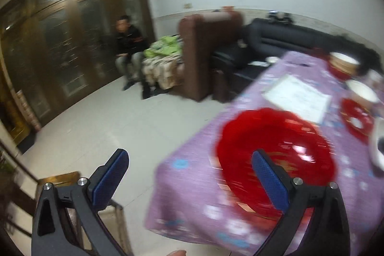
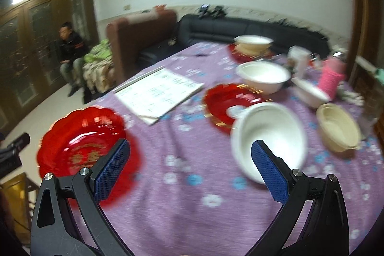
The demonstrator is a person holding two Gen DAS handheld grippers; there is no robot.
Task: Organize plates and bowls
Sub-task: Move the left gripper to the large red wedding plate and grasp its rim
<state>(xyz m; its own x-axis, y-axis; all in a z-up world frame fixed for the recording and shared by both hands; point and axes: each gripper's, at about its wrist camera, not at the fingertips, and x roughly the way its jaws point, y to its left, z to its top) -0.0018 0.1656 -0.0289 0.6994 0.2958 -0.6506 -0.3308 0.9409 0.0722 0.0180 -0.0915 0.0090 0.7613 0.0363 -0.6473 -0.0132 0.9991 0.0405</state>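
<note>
Starting with both grippers empty, jaws wide apart, I see the scalloped red plate [image 2: 88, 143] at the desk's [image 2: 182, 208] near-left corner. I would bring the left gripper [image 1: 189, 180] low over its rim and the right gripper [image 2: 190, 170] to the tilted white bowl [image 2: 268, 138].

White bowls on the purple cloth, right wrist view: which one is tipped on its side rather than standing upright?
The nearest white bowl, just ahead of the right gripper; its opening faces sideways, while the others sit upright.

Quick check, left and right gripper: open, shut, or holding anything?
Left gripper: open wide, holding nothing; red plate lies ahead, ungripped.
Right gripper: open wide, holding nothing.
</note>
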